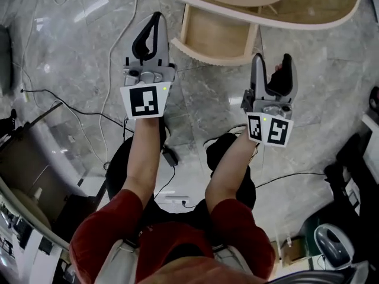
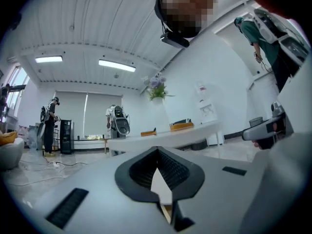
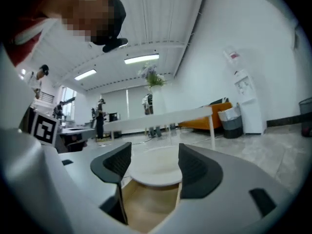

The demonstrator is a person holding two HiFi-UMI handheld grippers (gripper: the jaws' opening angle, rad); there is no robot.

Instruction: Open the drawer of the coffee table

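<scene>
The round coffee table [image 1: 331,18] with a pale rim fills the top of the head view. Its light wooden drawer [image 1: 216,37] juts out from under the top toward me. My left gripper [image 1: 157,18] hovers just left of the drawer with its jaws shut and nothing held. My right gripper [image 1: 272,61] is open, just right of the drawer's front corner and touching nothing. In the right gripper view the white table top [image 3: 155,172] and the wood below it [image 3: 148,204] show between the open right gripper [image 3: 154,162]. In its own view the left gripper [image 2: 157,150] is shut.
Black cables [image 1: 71,108] trail over the grey marble floor, with dark gear at the left edge [image 1: 6,58] and lower right [image 1: 331,241]. A long white table [image 3: 161,117], an orange sofa [image 3: 214,115], bins [image 3: 229,121] and other people [image 2: 48,123] stand farther off.
</scene>
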